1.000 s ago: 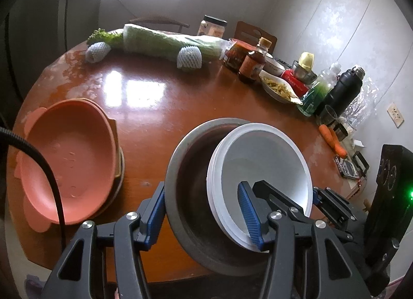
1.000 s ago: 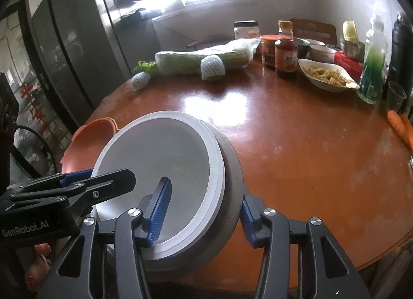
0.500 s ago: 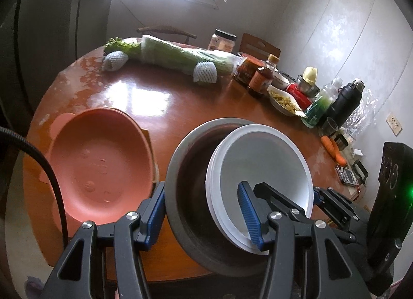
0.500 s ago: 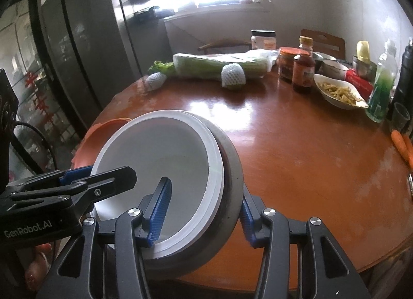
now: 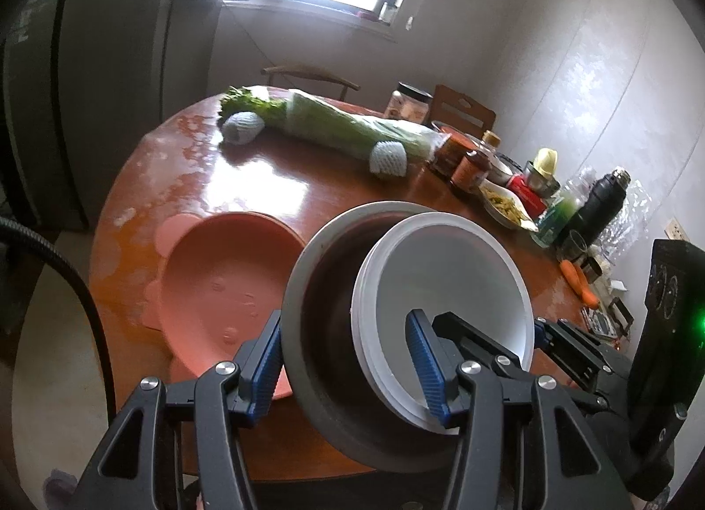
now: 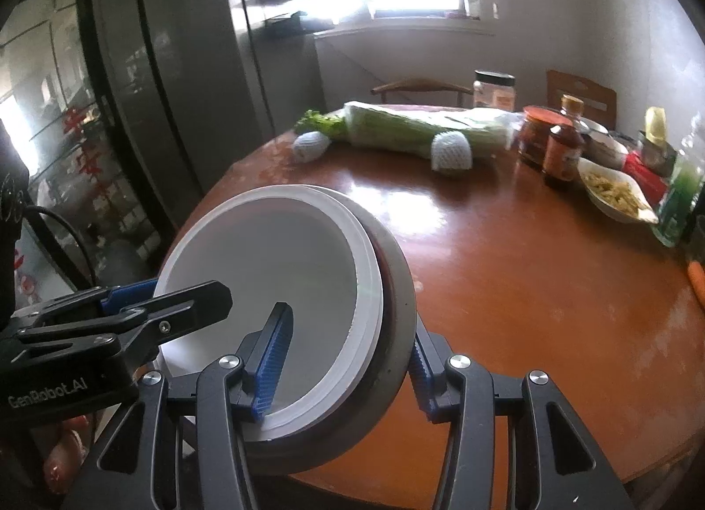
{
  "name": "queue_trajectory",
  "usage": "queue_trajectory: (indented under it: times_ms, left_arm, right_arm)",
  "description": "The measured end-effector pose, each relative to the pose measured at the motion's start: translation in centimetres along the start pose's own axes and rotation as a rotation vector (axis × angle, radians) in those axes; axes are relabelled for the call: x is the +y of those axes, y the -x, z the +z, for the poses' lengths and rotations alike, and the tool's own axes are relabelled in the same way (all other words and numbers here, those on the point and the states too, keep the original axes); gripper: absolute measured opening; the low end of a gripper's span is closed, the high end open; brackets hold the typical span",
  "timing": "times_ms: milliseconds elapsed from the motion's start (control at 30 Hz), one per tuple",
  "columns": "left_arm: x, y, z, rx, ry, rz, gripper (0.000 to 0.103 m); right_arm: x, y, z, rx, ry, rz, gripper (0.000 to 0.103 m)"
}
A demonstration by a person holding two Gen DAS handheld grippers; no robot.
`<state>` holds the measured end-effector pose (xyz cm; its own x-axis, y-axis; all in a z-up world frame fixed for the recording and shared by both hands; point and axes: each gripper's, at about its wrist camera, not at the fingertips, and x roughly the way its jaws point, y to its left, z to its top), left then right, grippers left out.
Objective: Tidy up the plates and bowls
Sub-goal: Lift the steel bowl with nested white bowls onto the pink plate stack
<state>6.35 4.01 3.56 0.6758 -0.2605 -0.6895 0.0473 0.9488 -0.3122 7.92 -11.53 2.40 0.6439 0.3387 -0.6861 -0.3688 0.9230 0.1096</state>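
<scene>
A grey bowl with a white bowl nested in it is held in the air above the round wooden table. My left gripper is shut on the stack's left rim. My right gripper is shut on its right rim, where the grey bowl and white bowl show tilted. Pink plates are stacked on the table's near left, below and left of the held bowls.
At the back of the table lie wrapped celery, two foam-netted fruits, jars and sauce bottles, a dish of food, a black flask and carrots. A refrigerator stands to the left.
Both grippers have lifted the nested bowls higher and drawn back from the table; the table and pink plates look farther below. The grip on the bowls is unchanged.
</scene>
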Motion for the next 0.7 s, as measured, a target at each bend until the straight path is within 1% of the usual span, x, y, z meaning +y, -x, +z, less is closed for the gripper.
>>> queue_trajectory:
  times_ms: [333, 700]
  left_arm:
    - [2.5, 1.3, 0.8, -0.037, 0.028, 0.043, 0.054]
    - [4.8, 2.3, 2.1, -0.06, 0.047, 0.083, 0.054]
  right_arm:
    - [2.8, -1.0, 1.6, -0.013, 0.05, 0.05, 0.051]
    - [4.6, -2.2, 3.3, -0.023, 0.098, 0.086, 0.051]
